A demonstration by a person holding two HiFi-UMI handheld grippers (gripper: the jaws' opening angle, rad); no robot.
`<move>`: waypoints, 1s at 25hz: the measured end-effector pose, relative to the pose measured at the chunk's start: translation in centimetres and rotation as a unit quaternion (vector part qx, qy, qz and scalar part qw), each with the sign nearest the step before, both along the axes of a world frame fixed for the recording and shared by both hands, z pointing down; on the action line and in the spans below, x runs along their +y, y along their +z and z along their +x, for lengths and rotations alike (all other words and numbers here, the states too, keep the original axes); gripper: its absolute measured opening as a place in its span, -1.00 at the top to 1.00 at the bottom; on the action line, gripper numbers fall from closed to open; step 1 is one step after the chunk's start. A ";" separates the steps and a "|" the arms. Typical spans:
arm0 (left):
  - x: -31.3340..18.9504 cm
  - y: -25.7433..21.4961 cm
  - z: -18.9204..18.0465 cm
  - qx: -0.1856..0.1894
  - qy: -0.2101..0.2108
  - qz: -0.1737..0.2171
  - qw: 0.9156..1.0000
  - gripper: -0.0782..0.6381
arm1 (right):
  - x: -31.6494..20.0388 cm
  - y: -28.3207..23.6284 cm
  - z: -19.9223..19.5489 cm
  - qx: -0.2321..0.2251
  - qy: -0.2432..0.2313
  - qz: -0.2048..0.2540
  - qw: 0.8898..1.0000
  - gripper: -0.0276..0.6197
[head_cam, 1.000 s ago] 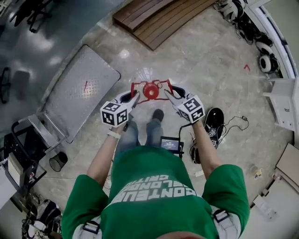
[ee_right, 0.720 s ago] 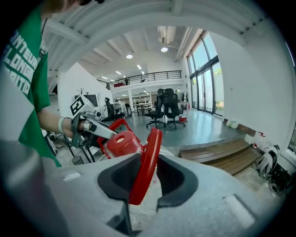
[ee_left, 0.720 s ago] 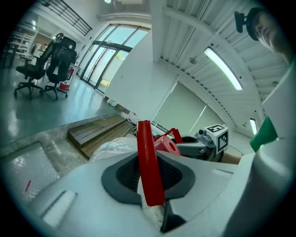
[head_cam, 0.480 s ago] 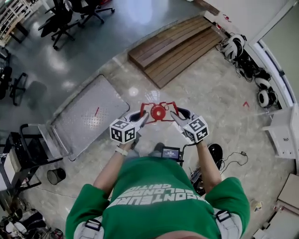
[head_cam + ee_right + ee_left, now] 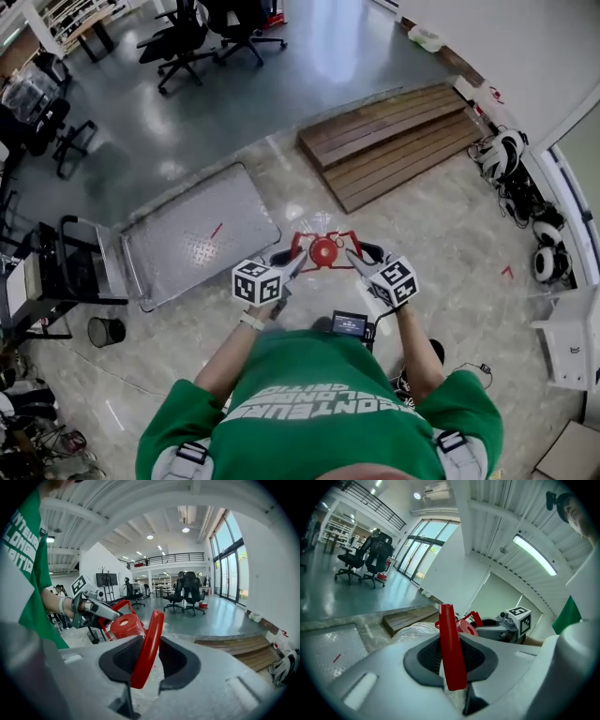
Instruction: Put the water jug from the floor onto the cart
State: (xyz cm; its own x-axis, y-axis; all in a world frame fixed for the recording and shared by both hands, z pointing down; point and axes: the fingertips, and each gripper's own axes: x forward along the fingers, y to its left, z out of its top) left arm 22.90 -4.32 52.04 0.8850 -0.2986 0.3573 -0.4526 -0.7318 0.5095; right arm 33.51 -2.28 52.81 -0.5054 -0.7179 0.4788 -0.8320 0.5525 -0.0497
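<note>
The water jug [image 5: 323, 251] is clear, with a red cap and a red handle frame, and hangs in the air in front of the person. My left gripper [image 5: 293, 265] is shut on the frame's left bar [image 5: 447, 620]. My right gripper [image 5: 355, 262] is shut on the right bar [image 5: 152, 630]. In the left gripper view the red cap [image 5: 466, 626] and the clear body [image 5: 414, 631] lie beyond the jaws. The right gripper view shows the cap [image 5: 125, 626] too. The flat metal cart [image 5: 200, 240] stands on the floor to the left, its handle [image 5: 79, 270] at its left end.
A wooden ramp [image 5: 395, 142] lies ahead on the right. Office chairs [image 5: 188, 31] stand at the far back. A small bin [image 5: 106, 330] sits by the cart's handle. Headsets and cables [image 5: 511, 159] line the right wall, near a white shelf [image 5: 570, 339].
Both grippers have lifted the jug up off the floor by its red frame. The head view has tipped forward, so more of the room and the whole cart show.
</note>
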 end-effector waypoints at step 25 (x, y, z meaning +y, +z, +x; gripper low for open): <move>-4.8 0.1 -19.3 0.026 -0.156 -0.011 0.987 0.58 | -7.9 0.1 -19.7 0.017 -0.156 -0.010 0.988 0.60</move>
